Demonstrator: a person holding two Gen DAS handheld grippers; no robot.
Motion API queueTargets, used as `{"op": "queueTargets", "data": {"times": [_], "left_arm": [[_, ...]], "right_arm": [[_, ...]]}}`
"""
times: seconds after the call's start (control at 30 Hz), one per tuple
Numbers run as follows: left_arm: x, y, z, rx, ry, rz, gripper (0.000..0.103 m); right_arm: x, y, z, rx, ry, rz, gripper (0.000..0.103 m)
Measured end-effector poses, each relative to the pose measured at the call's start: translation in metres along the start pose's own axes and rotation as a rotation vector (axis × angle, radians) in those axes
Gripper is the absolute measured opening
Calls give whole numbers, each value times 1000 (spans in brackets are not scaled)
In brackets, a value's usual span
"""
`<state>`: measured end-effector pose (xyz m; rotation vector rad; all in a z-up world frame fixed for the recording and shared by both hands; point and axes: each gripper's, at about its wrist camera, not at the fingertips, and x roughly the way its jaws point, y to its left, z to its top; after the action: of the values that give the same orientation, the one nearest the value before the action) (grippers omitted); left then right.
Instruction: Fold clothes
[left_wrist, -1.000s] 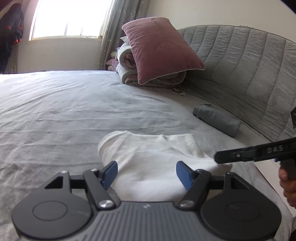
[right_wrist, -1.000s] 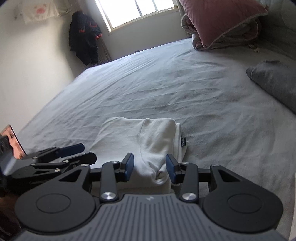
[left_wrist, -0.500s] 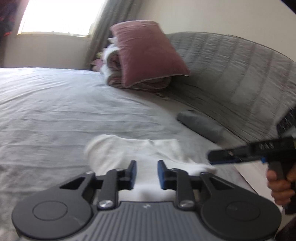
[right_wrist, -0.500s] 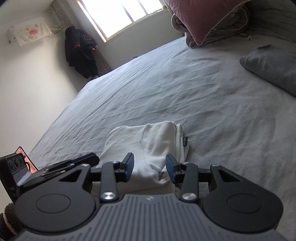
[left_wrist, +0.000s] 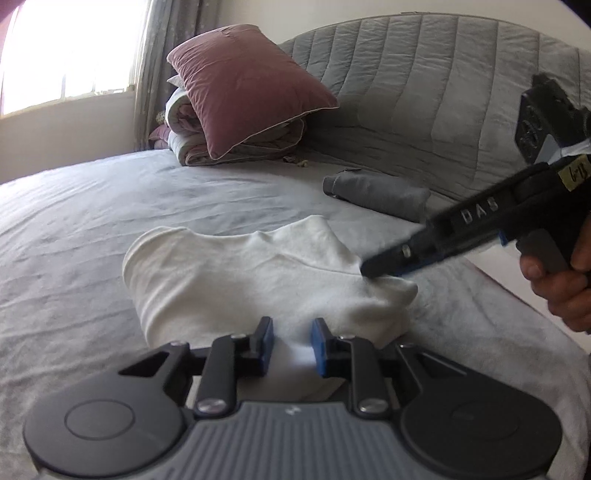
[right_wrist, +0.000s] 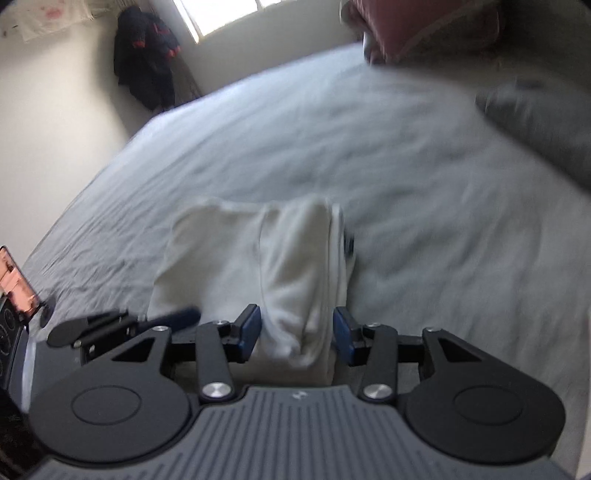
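Blue pads of your left gripper pinch the near edge of the white garment, jaws drawn in on the cloth. Your right gripper straddles the folded bundle's end, fingers apart with gaps on both sides. The garment lies folded on the grey bed. Close the right squarely over all layers before lifting, and keep both at level height so the fold stays aligned.

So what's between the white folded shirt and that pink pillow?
Mostly bare grey bedsheet between the white shirt and pink pillow, seen in the left wrist view. A rolled grey garment lies off to the right.
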<state>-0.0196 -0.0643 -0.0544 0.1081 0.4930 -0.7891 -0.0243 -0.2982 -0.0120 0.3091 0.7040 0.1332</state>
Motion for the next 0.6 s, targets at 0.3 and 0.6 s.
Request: {"op": "queueTargets", "data": {"times": [0.3, 0.6], "left_arm": [[2, -2, 0, -22, -9, 4, 26], [1, 4, 8, -65, -4, -27, 32]], "right_arm": [[30, 28, 8, -165, -150, -23, 29], [67, 12, 10, -146, -93, -168, 23]]}}
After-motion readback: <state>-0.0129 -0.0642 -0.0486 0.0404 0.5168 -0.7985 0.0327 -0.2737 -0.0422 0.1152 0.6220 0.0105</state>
